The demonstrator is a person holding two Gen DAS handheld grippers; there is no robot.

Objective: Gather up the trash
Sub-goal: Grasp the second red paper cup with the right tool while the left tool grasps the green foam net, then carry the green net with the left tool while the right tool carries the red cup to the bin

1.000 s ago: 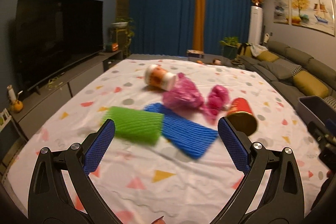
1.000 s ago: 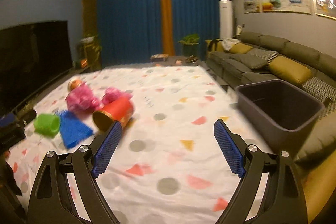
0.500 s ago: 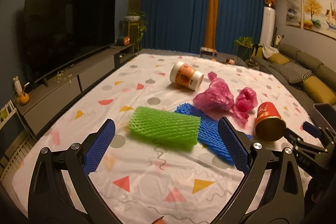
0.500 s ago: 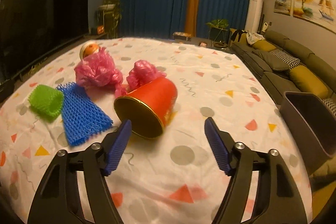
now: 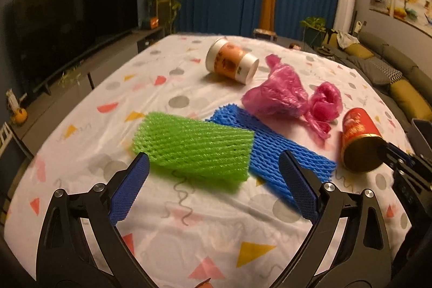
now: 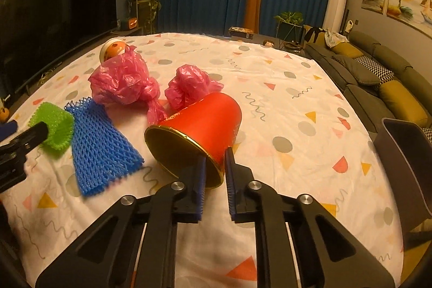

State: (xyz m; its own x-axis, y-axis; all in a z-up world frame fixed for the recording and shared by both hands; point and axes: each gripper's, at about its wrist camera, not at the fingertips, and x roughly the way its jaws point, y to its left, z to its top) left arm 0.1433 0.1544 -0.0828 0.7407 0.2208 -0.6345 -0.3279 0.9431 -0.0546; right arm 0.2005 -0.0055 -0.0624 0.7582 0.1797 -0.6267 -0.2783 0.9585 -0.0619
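Note:
Trash lies on a patterned tablecloth [image 5: 189, 228]. A green foam net [image 5: 194, 145] lies just ahead of my open, empty left gripper [image 5: 213, 172]. A blue foam net [image 5: 272, 150] lies beside it, with two pink plastic bags [image 5: 280, 96] and an orange paper cup [image 5: 232, 64] behind. A red cup [image 6: 205, 123] lies on its side with its gold rim toward me. My right gripper [image 6: 216, 166] is shut on that rim's lower right edge. The red cup also shows in the left wrist view [image 5: 359, 142].
A dark bin [image 6: 407, 153] stands off the table's right edge. A sofa [image 6: 378, 77] runs along the right wall. A TV [image 5: 73, 15] on a low cabinet stands to the left. Blue curtains hang at the back.
My right gripper has moved forward and closed on the red cup's rim. My left gripper has moved closer to the green foam net and stays open.

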